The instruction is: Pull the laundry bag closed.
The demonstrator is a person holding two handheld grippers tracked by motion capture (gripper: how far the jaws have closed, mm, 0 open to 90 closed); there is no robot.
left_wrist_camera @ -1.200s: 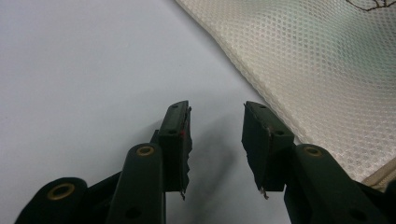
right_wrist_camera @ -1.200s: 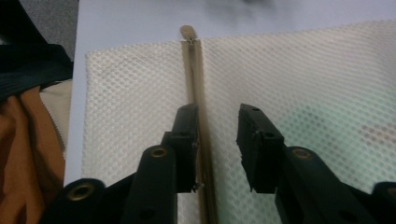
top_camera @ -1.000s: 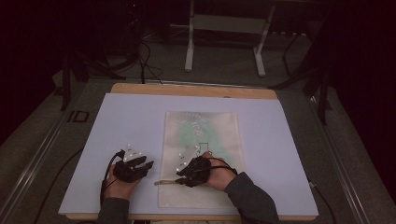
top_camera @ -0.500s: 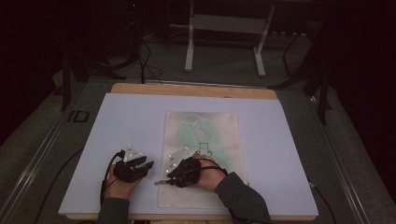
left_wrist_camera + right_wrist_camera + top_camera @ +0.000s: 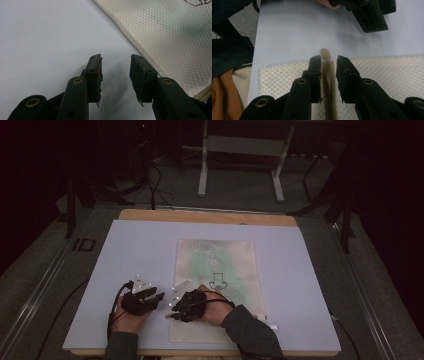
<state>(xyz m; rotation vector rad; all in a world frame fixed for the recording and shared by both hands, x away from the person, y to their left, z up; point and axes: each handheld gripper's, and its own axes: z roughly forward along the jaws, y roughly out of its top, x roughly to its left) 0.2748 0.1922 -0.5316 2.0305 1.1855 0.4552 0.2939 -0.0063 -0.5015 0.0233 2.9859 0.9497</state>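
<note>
A cream mesh bag (image 5: 215,270) with a green print lies flat on the white table (image 5: 140,250). Its zipper strip (image 5: 328,100) runs across the near end to the bag's left edge. My right gripper (image 5: 170,312) points left over that edge. In the right gripper view its jaws (image 5: 328,62) sit tight on either side of the zipper pull (image 5: 326,54), whose tan tab pokes out past the tips. My left gripper (image 5: 159,297) rests on bare table just left of the bag, open and holding nothing (image 5: 115,67). The mesh (image 5: 175,37) lies beside its right jaw.
The other hand's gripper (image 5: 372,20) is close ahead of the right gripper. A dark sleeve (image 5: 250,330) crosses the bag's near end. Beyond the table's wooden far edge (image 5: 207,216) stand a metal frame (image 5: 240,145) and cables on the floor.
The right hand has slid left along the bag's near end, up to the bag's left edge and close to the left gripper. The left hand has stayed put.
</note>
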